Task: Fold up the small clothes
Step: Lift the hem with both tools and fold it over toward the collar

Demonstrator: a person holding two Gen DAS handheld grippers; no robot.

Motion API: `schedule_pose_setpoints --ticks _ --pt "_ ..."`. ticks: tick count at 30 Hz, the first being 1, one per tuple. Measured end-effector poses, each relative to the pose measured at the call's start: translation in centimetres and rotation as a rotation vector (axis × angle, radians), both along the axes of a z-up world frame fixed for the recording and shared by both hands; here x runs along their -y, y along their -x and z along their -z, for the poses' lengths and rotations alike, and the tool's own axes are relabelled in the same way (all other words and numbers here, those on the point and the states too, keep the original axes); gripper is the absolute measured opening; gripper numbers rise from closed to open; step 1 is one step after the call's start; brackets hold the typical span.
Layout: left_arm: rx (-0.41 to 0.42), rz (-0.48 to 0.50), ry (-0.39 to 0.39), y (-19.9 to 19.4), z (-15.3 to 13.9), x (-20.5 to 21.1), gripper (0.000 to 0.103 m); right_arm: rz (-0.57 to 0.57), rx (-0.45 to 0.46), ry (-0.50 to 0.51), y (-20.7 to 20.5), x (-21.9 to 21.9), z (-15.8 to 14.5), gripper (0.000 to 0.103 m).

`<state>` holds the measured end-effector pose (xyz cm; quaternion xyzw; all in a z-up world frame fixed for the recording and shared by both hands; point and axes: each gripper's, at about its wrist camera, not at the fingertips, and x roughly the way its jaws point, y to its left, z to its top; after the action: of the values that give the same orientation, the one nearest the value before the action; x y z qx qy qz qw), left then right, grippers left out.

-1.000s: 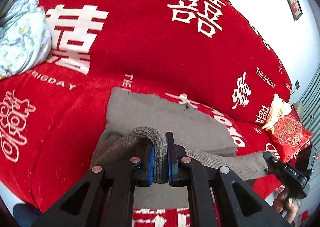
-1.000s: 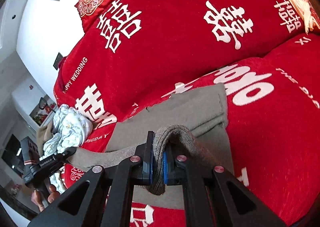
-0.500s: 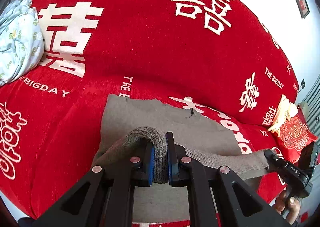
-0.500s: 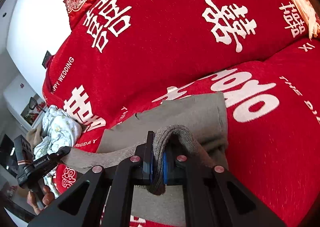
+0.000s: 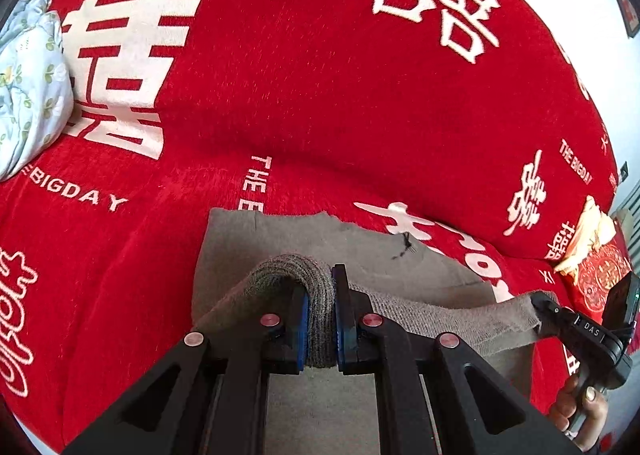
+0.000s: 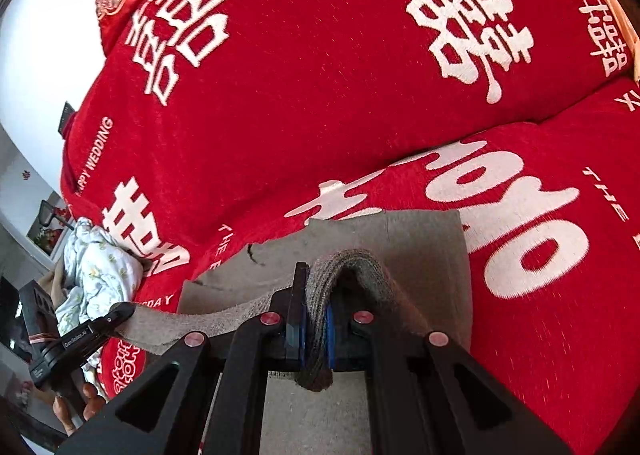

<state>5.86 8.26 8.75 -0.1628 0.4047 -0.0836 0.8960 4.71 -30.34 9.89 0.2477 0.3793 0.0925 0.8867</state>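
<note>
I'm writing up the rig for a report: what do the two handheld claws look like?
Both are matte black. The left claw and the right claw each have angular fingers with triangular cut-outs, round red-and-silver screw heads and blue pads. White lettering marks the side of each body. No sleeve or cable shows.

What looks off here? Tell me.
A small dark loose thread or snag marks the far edge of the grey knit garment. Otherwise nothing stands out: the left gripper and right gripper each pinch its ribbed hem, stretched level between them.
</note>
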Motion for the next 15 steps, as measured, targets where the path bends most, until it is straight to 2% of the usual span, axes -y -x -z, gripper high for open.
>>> schedule_pose_setpoints --ticks 7,15 --pt "-0.048 -0.014 -0.019 -3.8 2.1 0.5 0.011 0.016 -0.063 0.002 -4.0 0.1 2.1 0.007" --pt "-0.127 -0.041 -0.048 -8.0 5.3 1.3 0.011 0.033 -0.151 -0.001 -7.8 0.2 6.1 0.007"
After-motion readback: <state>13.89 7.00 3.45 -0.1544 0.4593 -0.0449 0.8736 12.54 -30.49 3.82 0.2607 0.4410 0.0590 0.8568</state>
